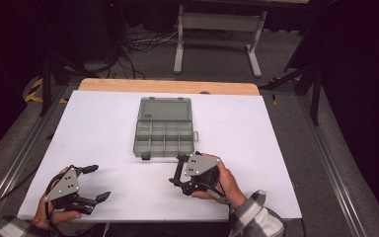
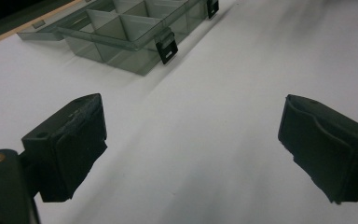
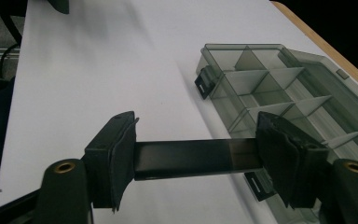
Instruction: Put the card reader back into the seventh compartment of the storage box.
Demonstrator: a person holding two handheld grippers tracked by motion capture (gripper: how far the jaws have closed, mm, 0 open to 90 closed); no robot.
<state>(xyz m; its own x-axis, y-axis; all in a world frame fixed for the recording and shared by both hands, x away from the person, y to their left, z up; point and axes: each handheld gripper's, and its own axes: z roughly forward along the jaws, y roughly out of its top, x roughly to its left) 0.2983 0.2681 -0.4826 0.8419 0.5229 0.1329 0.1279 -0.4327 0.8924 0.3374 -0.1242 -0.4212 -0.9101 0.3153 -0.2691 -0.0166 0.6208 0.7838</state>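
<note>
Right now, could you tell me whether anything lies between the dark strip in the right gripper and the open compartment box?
Nothing visible does. The right gripper holds the dark flat rectangular strip just beside the open translucent grey plastic compartment box, with bare white table around.

Dark flat strip [image 3: 196,158] beside open grey compartment box [image 1: 164,129].

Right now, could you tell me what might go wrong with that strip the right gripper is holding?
1. The right gripper clamps the dark strip only by its ends, so it might slip or twist free.
2. It hangs close by the open organizer box; a careless move could knock the box's near latch or dividers.
</note>
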